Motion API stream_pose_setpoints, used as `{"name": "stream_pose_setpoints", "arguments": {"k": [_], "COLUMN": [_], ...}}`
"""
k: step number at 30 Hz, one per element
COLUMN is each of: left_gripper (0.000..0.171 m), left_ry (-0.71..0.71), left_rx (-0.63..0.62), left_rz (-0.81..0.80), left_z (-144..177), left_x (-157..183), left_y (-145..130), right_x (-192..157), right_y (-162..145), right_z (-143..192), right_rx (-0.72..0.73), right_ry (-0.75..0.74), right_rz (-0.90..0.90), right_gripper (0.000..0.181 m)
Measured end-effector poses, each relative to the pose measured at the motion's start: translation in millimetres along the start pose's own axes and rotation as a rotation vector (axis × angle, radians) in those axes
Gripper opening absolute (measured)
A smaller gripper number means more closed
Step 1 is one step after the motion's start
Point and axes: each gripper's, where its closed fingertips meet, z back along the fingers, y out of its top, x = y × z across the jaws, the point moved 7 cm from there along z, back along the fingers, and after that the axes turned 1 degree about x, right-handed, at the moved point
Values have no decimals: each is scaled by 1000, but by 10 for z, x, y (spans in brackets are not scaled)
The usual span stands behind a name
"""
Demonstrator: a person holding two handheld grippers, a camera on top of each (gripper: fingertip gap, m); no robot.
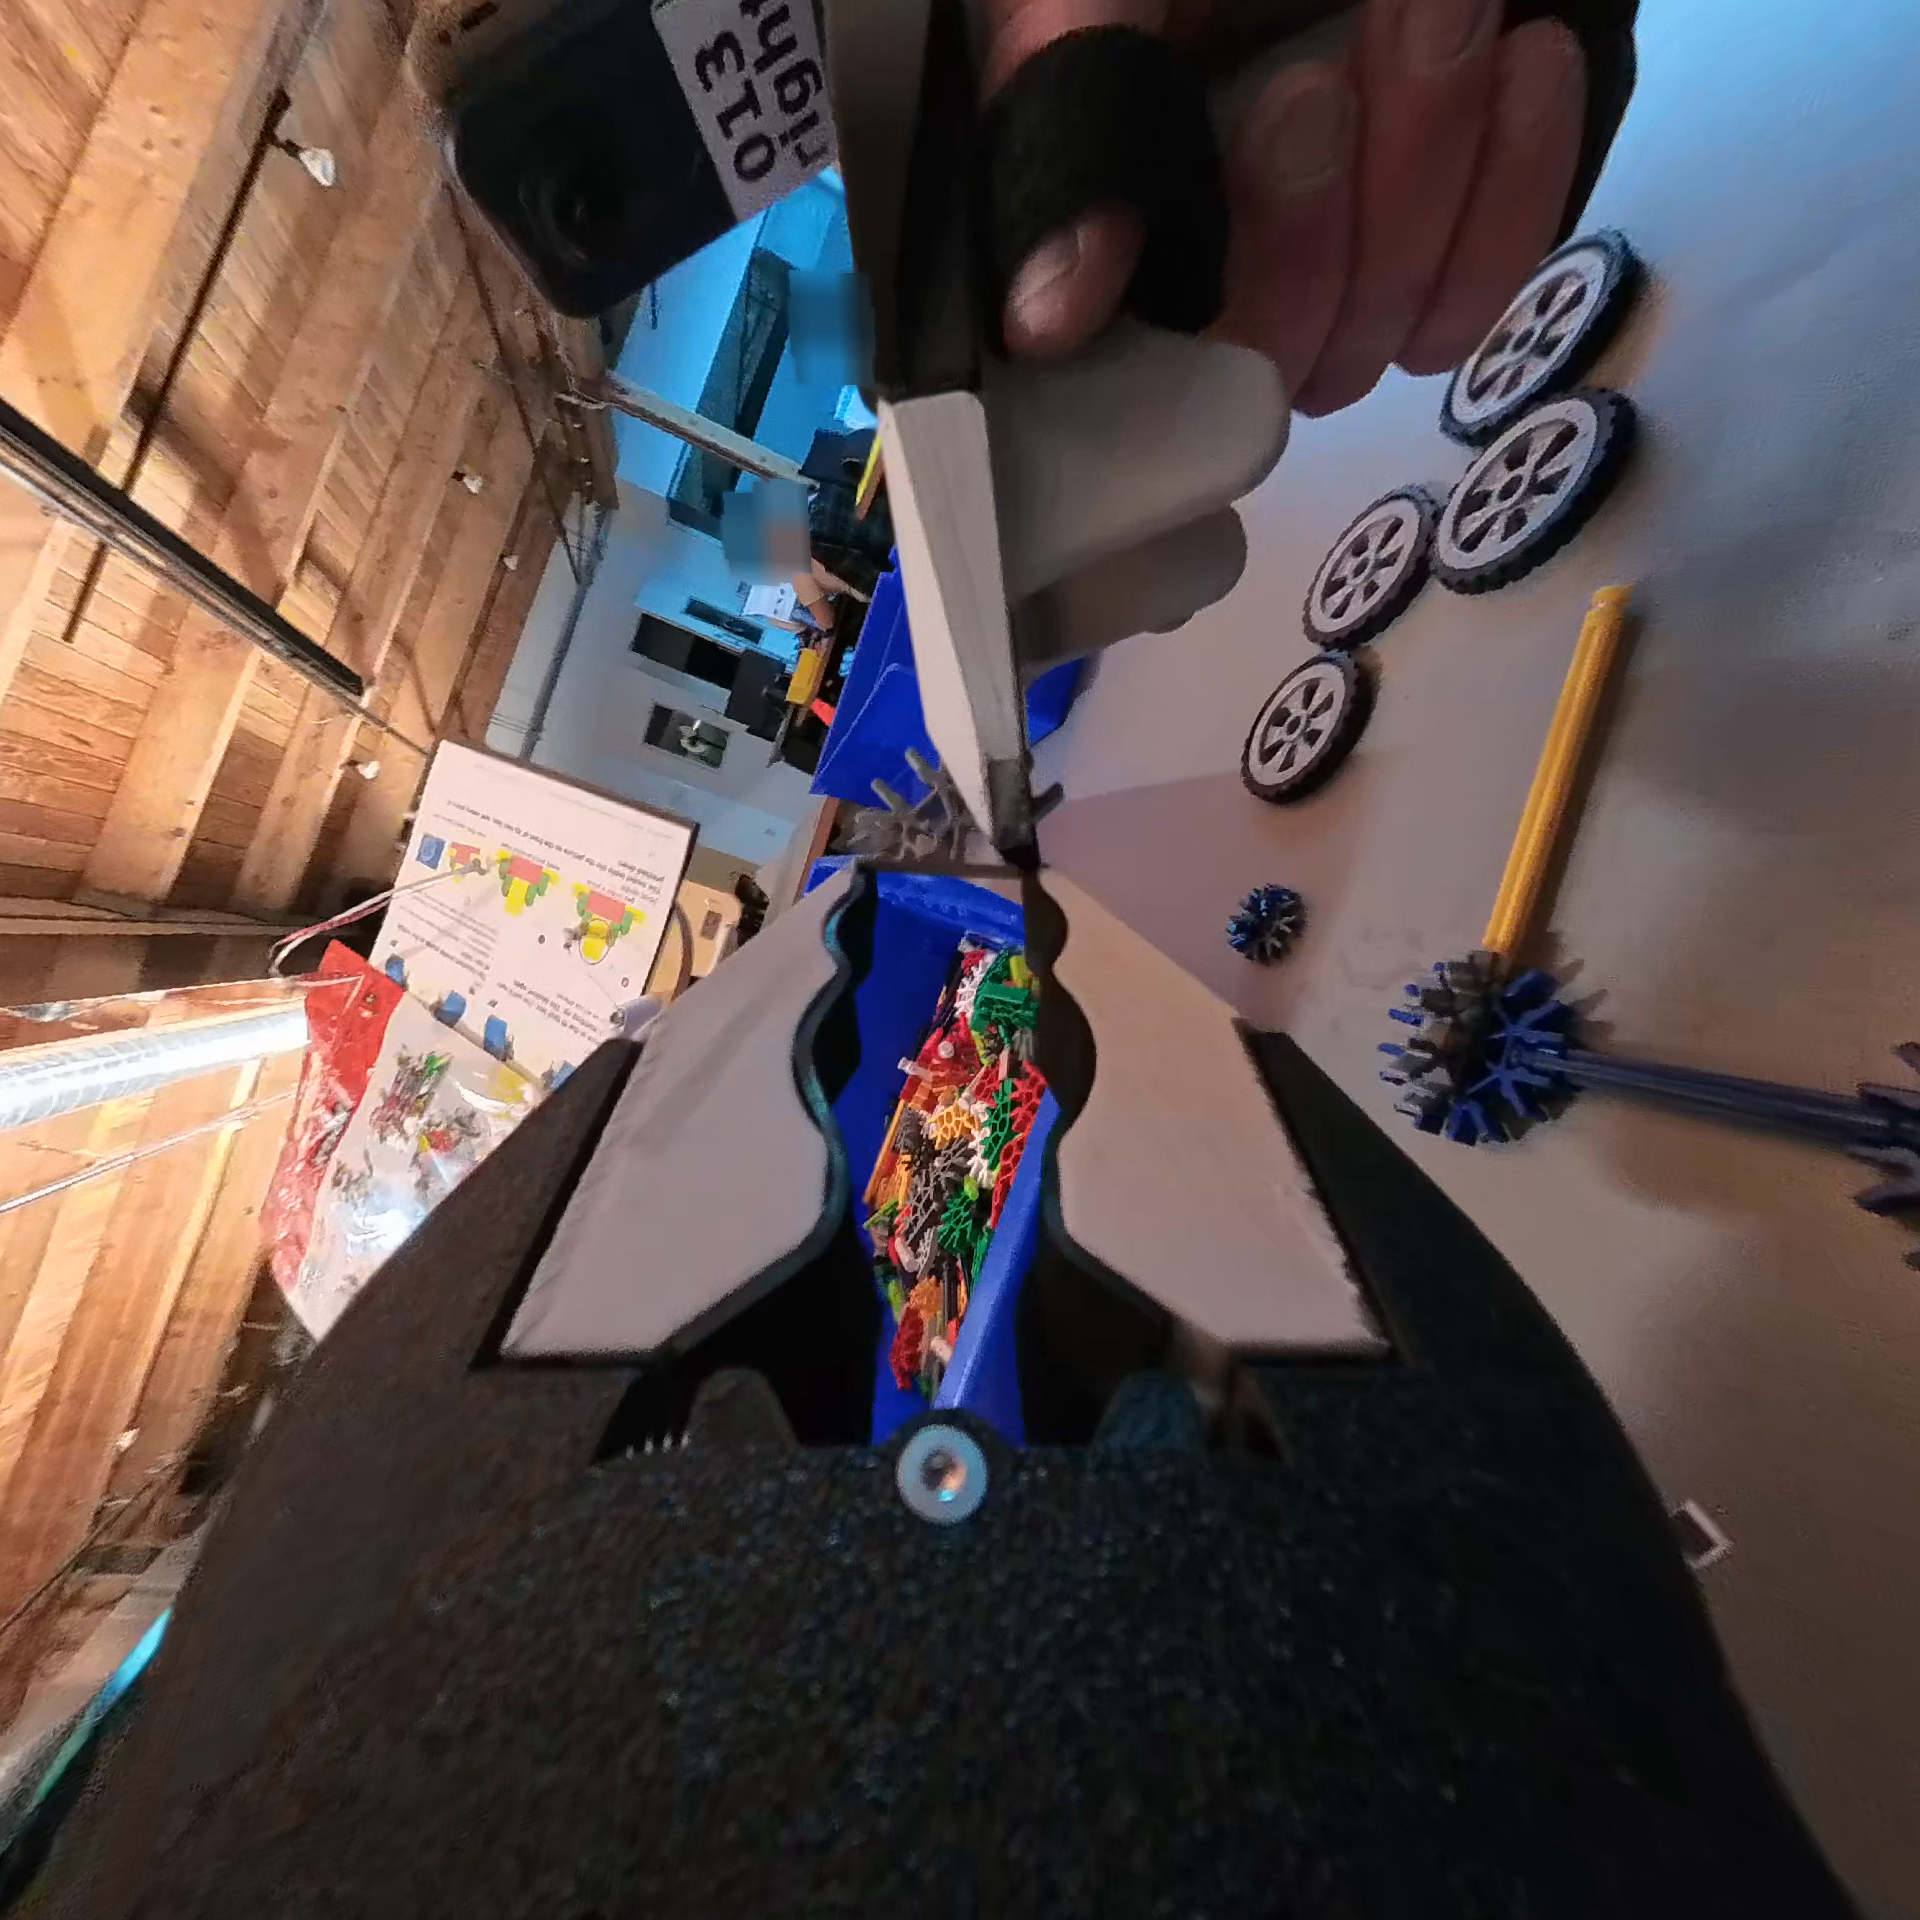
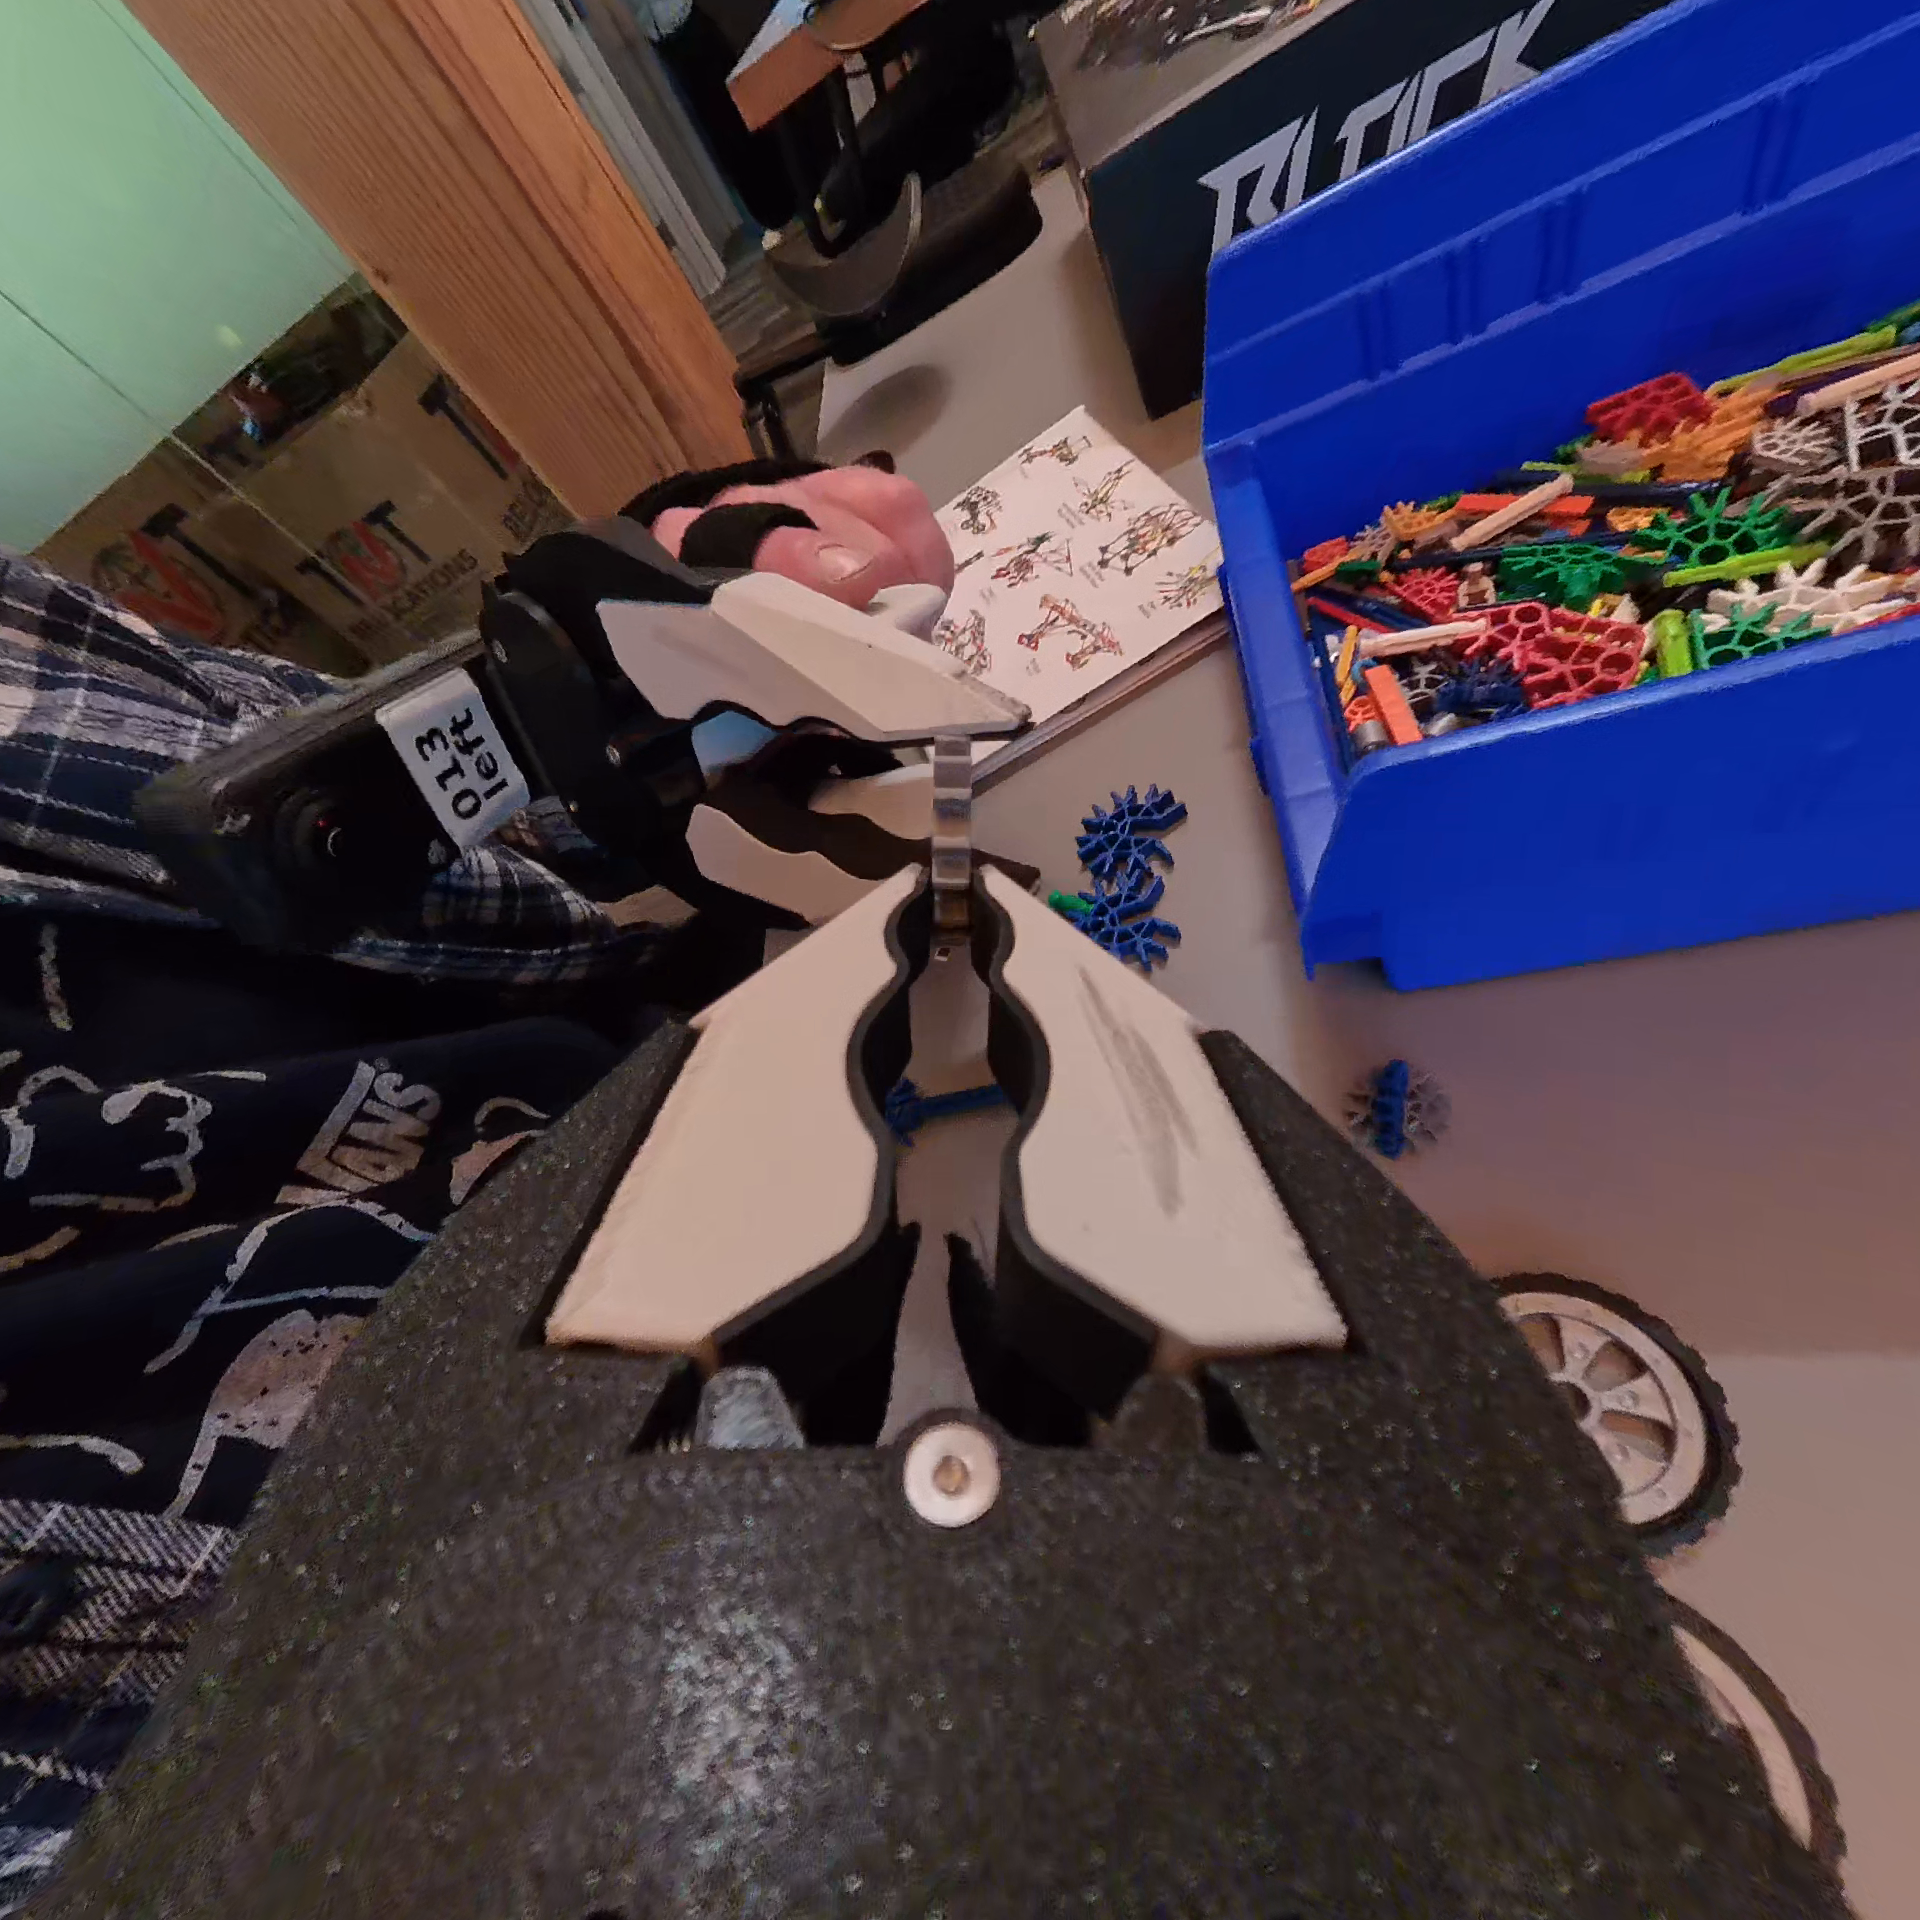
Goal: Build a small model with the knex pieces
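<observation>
One grey plastic connector [image 2: 951, 810], snowflake-shaped and edge-on to me, is standing upright above the smooth pale table [image 2: 1455, 1143]. I am watching the right gripper [image 2: 951, 909] pinching its lower rim, wavy black pads nearly closed. At 12 o'clock in the left view, the left gripper [image 1: 945, 883] is bracketing it with jaws parted; whether they are pressing I cannot tell. At 2 o'clock in the right view a glossy blue bin [image 2: 1558, 831] is brimming with multicoloured parts. Four spoked, rubber-tyred wheels [image 1: 1527, 499] are lying flat at 2 o'clock in the left view.
</observation>
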Motion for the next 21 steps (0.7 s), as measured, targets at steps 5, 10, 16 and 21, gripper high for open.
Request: {"name": "stream_pose_setpoints", "arguments": {"k": [5,10,16,21], "left_gripper": [30,33,27,23], "left_ry": [81,109,79,49], "left_rx": [1,29,48,35], "left_rz": [-38,-103,-199,-202], "left_z": [24,35,4,-21], "left_x": [20,12,58,94], "left_y": [23,5,-53,-98], "right_x": [9,27,85,125], "right_y": [-2,-4,-34,-64], "right_z": [7,-2,-38,-59], "right_rx": [5,25,26,17], "right_ry": [25,63,60,50], "right_rz": [-27,-71,-124,-146], "right_gripper": [5,5,5,5]}}
